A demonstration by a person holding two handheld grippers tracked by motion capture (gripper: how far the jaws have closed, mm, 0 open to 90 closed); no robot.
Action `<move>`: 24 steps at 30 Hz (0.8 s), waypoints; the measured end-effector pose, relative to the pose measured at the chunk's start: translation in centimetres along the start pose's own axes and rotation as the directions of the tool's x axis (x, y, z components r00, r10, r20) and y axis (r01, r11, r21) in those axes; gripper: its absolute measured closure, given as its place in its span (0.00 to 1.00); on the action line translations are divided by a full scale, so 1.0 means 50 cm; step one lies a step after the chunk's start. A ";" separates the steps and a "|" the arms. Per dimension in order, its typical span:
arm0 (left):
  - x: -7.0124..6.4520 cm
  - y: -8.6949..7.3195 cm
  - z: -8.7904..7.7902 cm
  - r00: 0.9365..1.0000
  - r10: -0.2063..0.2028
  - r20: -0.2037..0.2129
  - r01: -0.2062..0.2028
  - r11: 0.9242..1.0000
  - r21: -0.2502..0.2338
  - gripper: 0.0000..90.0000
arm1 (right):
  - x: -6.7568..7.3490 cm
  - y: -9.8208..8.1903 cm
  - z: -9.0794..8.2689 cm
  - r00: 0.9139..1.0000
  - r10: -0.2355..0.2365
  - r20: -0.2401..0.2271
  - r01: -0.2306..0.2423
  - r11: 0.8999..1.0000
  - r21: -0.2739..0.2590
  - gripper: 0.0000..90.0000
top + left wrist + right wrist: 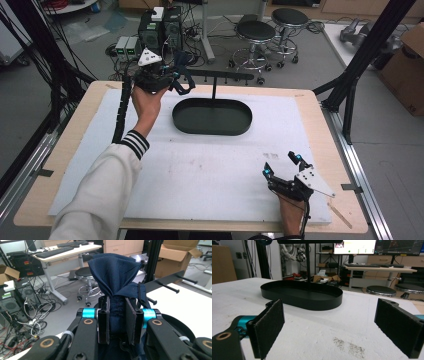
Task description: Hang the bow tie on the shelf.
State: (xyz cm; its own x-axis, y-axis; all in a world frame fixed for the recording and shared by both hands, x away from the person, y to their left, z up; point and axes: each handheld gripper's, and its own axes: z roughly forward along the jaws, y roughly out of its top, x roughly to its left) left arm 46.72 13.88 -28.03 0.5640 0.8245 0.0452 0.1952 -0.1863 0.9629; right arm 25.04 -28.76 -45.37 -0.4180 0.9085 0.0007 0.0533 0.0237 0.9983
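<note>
My left gripper (176,76) is raised at the table's far left, shut on a dark navy cloth (117,272) that bunches up out of its jaws. In the left gripper view the cloth stands just left of the black peg rack (166,280), whose bar (220,75) rises on a post from the black oval tray (212,116). A loop of the cloth (184,88) hangs below the gripper. My right gripper (281,165) rests open near the table's front right, and in its own view its pads (270,325) frame bare white mat with the tray (304,295) beyond.
A white mat (200,165) covers the wooden table (60,165). Black frame posts (367,50) stand at the right. Stools (256,35), computer boxes (155,30) and cables lie on the floor behind. A cardboard box (407,65) sits far right.
</note>
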 end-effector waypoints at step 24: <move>0.035 -0.032 0.045 0.992 0.009 -0.125 -0.008 1.000 0.008 0.83 | -0.001 0.000 0.001 1.000 0.005 0.001 -0.005 1.000 0.003 0.09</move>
State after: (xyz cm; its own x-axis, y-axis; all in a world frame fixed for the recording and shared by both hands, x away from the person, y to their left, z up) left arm 49.21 14.41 -30.10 0.4611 0.8831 0.0871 0.1966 -0.1974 0.9604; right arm 25.11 -28.78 -45.36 -0.4165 0.9091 0.0060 0.0586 0.0202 0.9981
